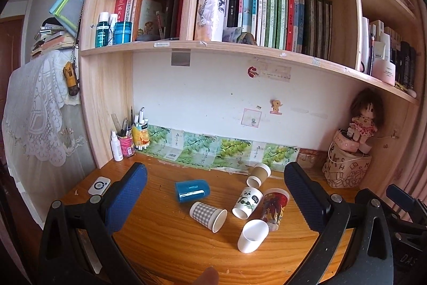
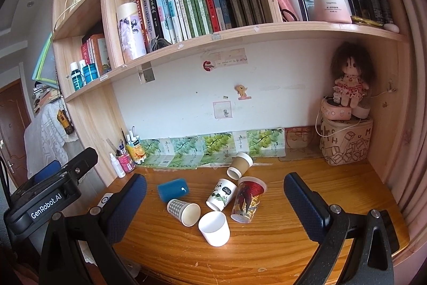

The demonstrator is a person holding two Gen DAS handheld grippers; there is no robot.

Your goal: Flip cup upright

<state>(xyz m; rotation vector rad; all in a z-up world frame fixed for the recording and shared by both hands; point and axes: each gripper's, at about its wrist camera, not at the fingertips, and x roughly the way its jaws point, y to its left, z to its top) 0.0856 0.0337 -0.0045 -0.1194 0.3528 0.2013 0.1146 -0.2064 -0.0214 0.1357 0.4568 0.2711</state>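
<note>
Several cups sit in a cluster on the wooden desk (image 1: 173,245). A blue cup (image 1: 192,190) (image 2: 173,189), a checked paper cup (image 1: 208,215) (image 2: 183,212), a panda cup (image 1: 247,202) (image 2: 221,194) and a brown sleeved cup (image 1: 258,174) (image 2: 239,165) lie on their sides. A plain white cup (image 1: 253,235) (image 2: 214,228) and a red printed clear cup (image 1: 274,208) (image 2: 248,199) stand with mouths up. My left gripper (image 1: 213,194) is open and empty, above the desk before the cups. My right gripper (image 2: 214,202) is open and empty too.
A pen holder and spray bottle (image 1: 117,146) stand at the back left, a small white device (image 1: 99,185) near the left edge. A printed bag with a doll (image 1: 347,167) fills the back right corner. Bookshelves hang above. The left gripper body (image 2: 48,194) shows at the right view's left.
</note>
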